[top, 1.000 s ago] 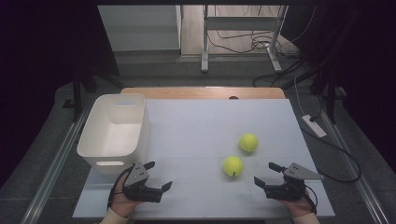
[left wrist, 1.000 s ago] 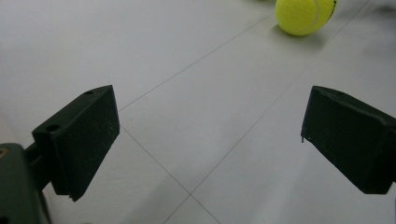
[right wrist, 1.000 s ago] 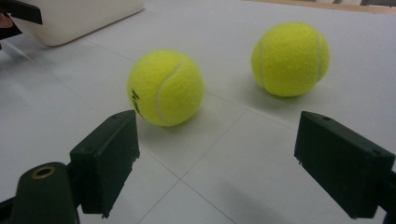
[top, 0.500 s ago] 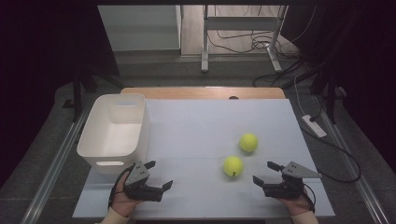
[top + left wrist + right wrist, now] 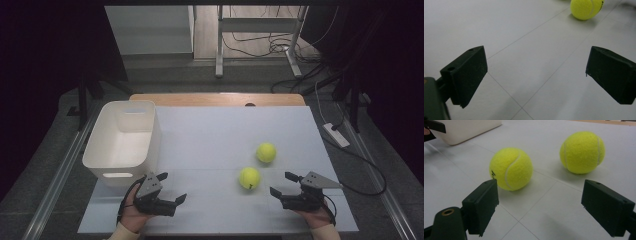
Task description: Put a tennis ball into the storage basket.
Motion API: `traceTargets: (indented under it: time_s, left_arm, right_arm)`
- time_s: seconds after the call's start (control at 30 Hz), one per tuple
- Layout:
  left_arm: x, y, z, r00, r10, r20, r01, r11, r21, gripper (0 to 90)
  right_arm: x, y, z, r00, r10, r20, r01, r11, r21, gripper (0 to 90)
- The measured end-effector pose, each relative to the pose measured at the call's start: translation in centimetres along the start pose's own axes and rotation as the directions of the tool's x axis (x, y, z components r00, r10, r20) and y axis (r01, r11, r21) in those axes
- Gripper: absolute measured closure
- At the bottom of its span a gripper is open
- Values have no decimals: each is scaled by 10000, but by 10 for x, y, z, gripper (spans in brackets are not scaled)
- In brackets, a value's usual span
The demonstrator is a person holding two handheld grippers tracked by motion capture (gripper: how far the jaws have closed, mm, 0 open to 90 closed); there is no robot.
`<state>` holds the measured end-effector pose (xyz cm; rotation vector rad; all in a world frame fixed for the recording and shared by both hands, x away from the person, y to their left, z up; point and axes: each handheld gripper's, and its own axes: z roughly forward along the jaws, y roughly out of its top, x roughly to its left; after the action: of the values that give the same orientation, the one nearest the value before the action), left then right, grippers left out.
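Two fuzzy yellow balls, near [image 5: 249, 178] and far [image 5: 266, 152], apart on the white bench [image 5: 210, 140] right of a bin [image 5: 122, 142]; left tongs [image 5: 171, 188] and right tongs [image 5: 281, 183] wide open, empty.

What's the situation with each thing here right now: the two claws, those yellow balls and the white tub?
Left claw: open, holding nothing, low over the table.
Right claw: open, holding nothing, pointed toward the balls.
Nearer fuzzy yellow tennis ball: resting on the white table, untouched.
Farther fuzzy yellow tennis ball: resting on the table, apart from the first.
White plastic rectangular tub: upright, nothing visible inside.
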<state>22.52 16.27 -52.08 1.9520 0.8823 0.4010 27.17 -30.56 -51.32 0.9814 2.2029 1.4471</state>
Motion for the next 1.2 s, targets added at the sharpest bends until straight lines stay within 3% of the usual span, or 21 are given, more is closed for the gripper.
traceTargets:
  time_s: [0.67, 0.9, 1.2]
  left_arm:
    - [-6, 16, 10, 9998, -6, 193, 3, 9999, 165, 42]
    - [-7, 22, 12, 9987, -129, 493, 120, 9997, 190, 43]
    - [-9, 28, 17, 9983, -29, 583, 18, 9998, 188, 44]
  right_arm:
    - [1, -1, -5, 9997, 142, 213, -139, 9998, -166, 143]
    - [1, -1, -4, 9997, 78, 237, -76, 9999, -101, 143]
    - [1, -1, -5, 9997, 90, 244, -88, 9999, -81, 143]
